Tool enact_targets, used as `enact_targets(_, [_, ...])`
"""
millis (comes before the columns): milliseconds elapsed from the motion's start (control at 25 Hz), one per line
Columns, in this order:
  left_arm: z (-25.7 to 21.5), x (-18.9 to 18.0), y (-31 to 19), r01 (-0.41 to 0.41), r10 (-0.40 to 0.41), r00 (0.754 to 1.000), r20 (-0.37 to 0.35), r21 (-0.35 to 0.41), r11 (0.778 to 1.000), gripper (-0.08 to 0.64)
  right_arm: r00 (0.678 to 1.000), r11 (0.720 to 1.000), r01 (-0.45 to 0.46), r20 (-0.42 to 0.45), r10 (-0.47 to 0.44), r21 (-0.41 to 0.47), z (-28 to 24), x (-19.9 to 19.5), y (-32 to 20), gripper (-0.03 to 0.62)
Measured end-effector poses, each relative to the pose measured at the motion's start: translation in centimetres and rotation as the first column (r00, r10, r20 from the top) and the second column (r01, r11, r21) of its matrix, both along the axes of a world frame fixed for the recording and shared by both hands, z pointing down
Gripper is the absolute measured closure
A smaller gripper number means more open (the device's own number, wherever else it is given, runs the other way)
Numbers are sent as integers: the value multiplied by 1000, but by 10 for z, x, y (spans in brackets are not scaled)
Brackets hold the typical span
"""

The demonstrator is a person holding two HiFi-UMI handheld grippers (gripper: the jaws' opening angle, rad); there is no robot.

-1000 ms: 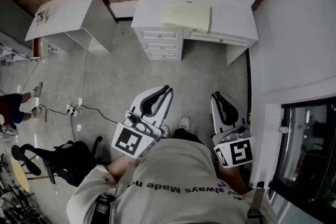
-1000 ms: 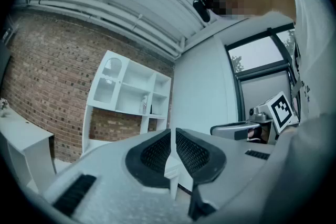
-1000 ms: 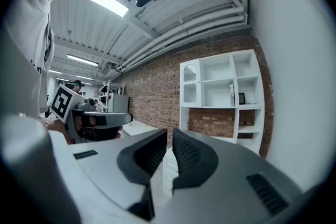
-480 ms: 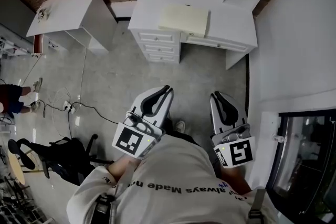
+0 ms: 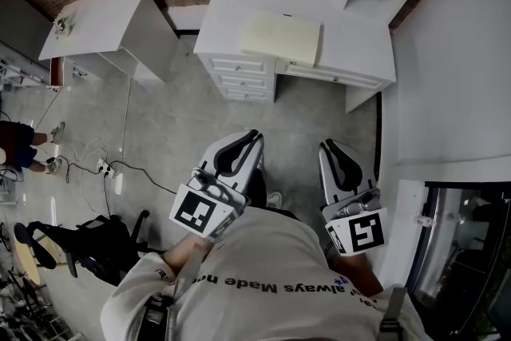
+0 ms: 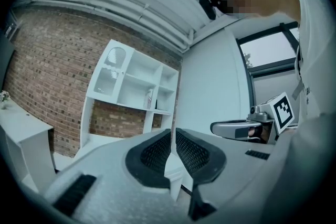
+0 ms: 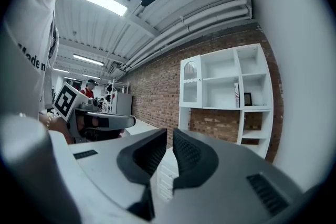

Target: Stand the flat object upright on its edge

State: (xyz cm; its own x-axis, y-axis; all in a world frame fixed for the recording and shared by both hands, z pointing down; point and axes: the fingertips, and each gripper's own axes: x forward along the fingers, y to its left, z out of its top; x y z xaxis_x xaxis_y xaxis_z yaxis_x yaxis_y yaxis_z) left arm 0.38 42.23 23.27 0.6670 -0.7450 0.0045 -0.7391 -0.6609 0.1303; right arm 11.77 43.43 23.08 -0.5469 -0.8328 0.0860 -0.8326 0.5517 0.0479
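A pale cream flat slab (image 5: 281,37) lies flat on the white desk (image 5: 351,36) ahead of me in the head view. My left gripper (image 5: 254,136) and right gripper (image 5: 327,146) are held close to my body over the floor, well short of the desk. Both are shut with nothing between their jaws. In the left gripper view the left gripper (image 6: 172,136) points at the white shelf unit (image 6: 134,92). The right gripper (image 7: 169,139) shows the same shelves (image 7: 231,86) from its side.
A white drawer block (image 5: 239,76) sits under the desk's left part. A second white table (image 5: 104,16) stands to the left. Cables (image 5: 120,164) and a black chair (image 5: 88,243) lie on the grey floor at left. A white wall and a dark window (image 5: 463,251) are at right.
The desk and slab have shifted slightly in the head view as I come a little closer. Both grippers keep their pose and stay shut.
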Motion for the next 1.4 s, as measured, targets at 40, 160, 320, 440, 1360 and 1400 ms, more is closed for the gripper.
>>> enact_targets(40, [2, -1, -9, -2, 2, 1000, 2, -6, 1000, 526, 1000, 1000, -1, -2, 0, -1, 0, -2, -9, 554])
enact_targets(160, [-4, -6, -39, -13, 13, 1000, -17, 3, 1000, 526, 1000, 1000, 1, -8, -1, -5, -1, -10, -39, 554])
enact_targets(320, [-6, -19, -83, -14, 14, 1000, -11, 2, 1000, 526, 1000, 1000, 3, -25, -3, -1, -4, -24, -83, 554])
enact_targets(440, [-9, -28, -118, -21, 22, 1000, -22, 4, 1000, 526, 1000, 1000, 2, -25, -2, 5, -6, -35, -117, 554])
enact_targets(1360, [7, -75, -273, -40, 40, 999, -17, -42, 998, 526, 999, 1000, -13, -33, 14, 5, -1, -80, -274, 554])
enact_targets(1400, [8, -73, -278, -37, 36, 999, -16, -43, 998, 526, 999, 1000, -10, -33, 10, 7, -1, -80, -278, 554])
